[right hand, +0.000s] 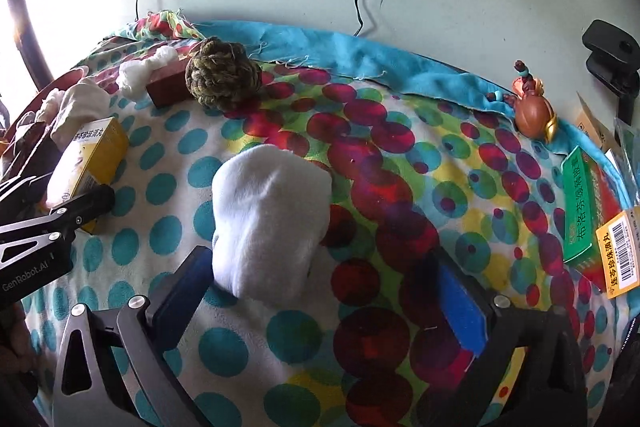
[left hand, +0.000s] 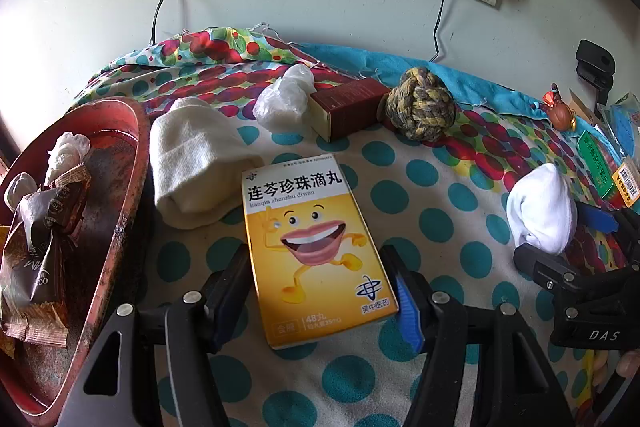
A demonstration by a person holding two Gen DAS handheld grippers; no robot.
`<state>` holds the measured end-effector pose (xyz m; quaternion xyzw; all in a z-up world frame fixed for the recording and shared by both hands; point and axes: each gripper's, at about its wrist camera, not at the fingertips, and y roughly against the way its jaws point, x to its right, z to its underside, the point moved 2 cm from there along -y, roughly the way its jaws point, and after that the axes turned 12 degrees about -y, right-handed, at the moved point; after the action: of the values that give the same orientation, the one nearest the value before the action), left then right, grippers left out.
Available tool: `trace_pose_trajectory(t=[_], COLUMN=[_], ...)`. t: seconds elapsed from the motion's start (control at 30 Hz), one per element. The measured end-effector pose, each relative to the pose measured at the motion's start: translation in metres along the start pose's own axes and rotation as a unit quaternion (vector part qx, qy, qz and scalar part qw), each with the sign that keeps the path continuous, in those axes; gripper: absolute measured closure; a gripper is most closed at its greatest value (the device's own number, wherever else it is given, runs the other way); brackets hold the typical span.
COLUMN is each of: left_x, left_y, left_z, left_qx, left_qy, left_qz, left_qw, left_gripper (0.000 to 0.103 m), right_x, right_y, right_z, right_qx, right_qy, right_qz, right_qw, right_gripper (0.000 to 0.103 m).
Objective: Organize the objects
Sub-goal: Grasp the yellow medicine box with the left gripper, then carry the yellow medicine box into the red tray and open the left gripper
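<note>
Cream towel [left hand: 196, 163] and rope ball [left hand: 420, 109] flank yellow box [left hand: 316, 247].

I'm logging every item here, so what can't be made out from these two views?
- Red tray, left wrist view: its near end is cut off by the frame edge.
- Dark red box, right wrist view: mostly hidden behind the rope ball.
- Packages at far right: cut off by the frame edge.

Open cloth [right hand: 400, 155] lies at the middle and near edge. Along the far edge a plastic wad [left hand: 284, 103], brown box [left hand: 348, 109] and rope ball [left hand: 420, 109] form a row. A red tray [left hand: 132, 131] blocks the left edge; boxes [right hand: 580, 203] crowd the right edge.
</note>
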<state>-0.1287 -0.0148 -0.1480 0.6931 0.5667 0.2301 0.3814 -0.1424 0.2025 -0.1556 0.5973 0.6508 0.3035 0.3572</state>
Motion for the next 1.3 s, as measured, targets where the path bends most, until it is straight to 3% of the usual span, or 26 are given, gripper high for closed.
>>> trace_pose_trajectory(t=[0.3, 0.33, 0.4, 0.43, 0.47, 0.63, 0.83, 1.07, 1.3], left_x=[-0.001, 0.0, 0.0, 0.0, 0.0, -0.005, -0.017, -0.007, 0.004], left_y=[0.0, 0.0, 0.0, 0.0, 0.0, 0.002, 0.005, 0.017, 0.022], left_z=[0.0, 0.0, 0.0, 0.0, 0.0, 0.001, 0.004, 0.002, 0.007], left_qx=[0.0, 0.0, 0.0, 0.001, 0.001, 0.011, 0.025, 0.05, 0.035], left_qy=[0.0, 0.001, 0.001, 0.002, 0.004, 0.02, 0.05, 0.025, 0.014], left_qz=[0.0, 0.001, 0.001, 0.001, 0.003, 0.021, 0.041, 0.03, 0.04], left_qw=[1.0, 1.0, 1.0, 1.0, 1.0, 0.9995, 0.9976, 0.998, 0.9985], left_gripper=[0.038, 0.038, 0.038, 0.038, 0.038, 0.039, 0.046, 0.05, 0.05], right_x=[-0.002, -0.004, -0.01, -0.014, -0.018, -0.029, -0.021, -0.018, -0.024], right_y=[0.0, 0.002, 0.01, 0.013, 0.014, 0.026, 0.035, 0.035, 0.04], right_z=[0.0, 0.0, 0.002, 0.004, 0.005, 0.011, 0.009, 0.006, 0.009], right_qx=[0.004, 0.008, 0.025, 0.032, 0.037, 0.068, 0.095, 0.095, 0.11], right_qy=[-0.007, -0.003, 0.013, 0.024, 0.034, 0.068, 0.046, 0.036, 0.051], right_qz=[0.01, 0.005, -0.012, -0.012, -0.007, -0.008, -0.014, -0.024, -0.024], right_qw=[1.0, 1.0, 1.0, 0.999, 0.999, 0.995, 0.994, 0.995, 0.992], right_gripper=[0.0, 0.007, 0.041, 0.069, 0.073, 0.073, 0.073, 0.073, 0.073])
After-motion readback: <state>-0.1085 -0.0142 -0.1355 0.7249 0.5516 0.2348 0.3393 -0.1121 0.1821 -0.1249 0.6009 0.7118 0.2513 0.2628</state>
